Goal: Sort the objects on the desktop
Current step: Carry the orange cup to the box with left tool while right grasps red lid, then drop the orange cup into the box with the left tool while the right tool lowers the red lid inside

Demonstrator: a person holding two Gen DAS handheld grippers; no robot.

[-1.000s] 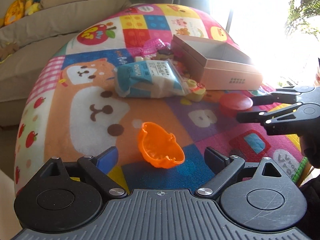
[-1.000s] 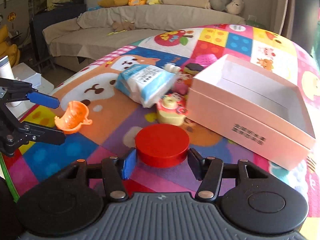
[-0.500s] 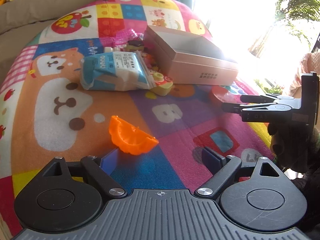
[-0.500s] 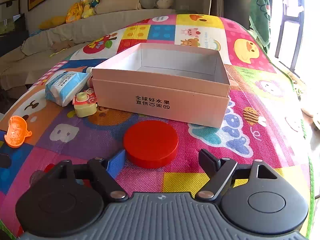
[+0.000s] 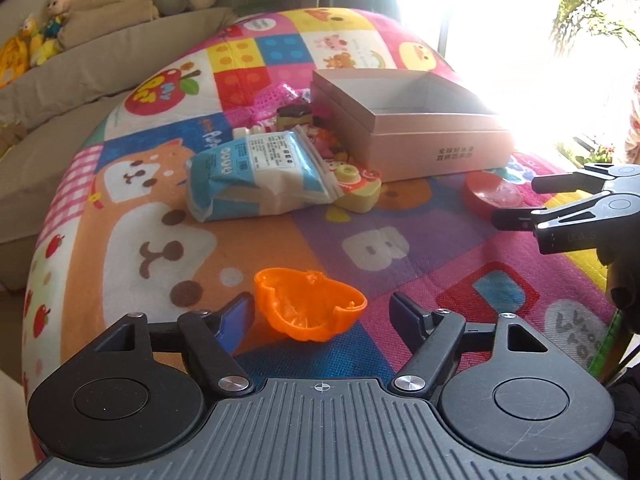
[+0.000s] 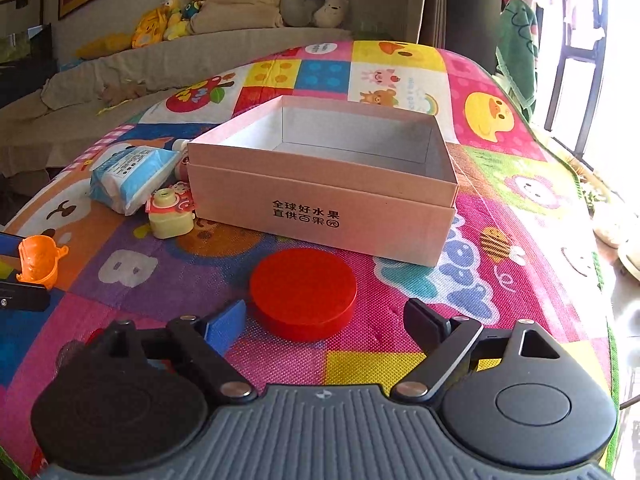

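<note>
Left wrist view: the left gripper (image 5: 322,312) has its jaws closing around a ribbed orange plastic cup (image 5: 308,304), pads not yet pressing. The right gripper (image 6: 324,320) has its jaws opening, a smooth red disc (image 6: 303,293) lying free between them on the woven play mat (image 6: 500,200). Beyond stands an open pink cardboard box (image 6: 320,208), with bare mat to its right.

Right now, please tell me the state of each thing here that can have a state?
pink box: open, empty.
orange cup: on its side, between closing left jaws.
red disc: flat, free, right jaws opening.
tissue pack: lying flat.
toy camera: upright.
</note>
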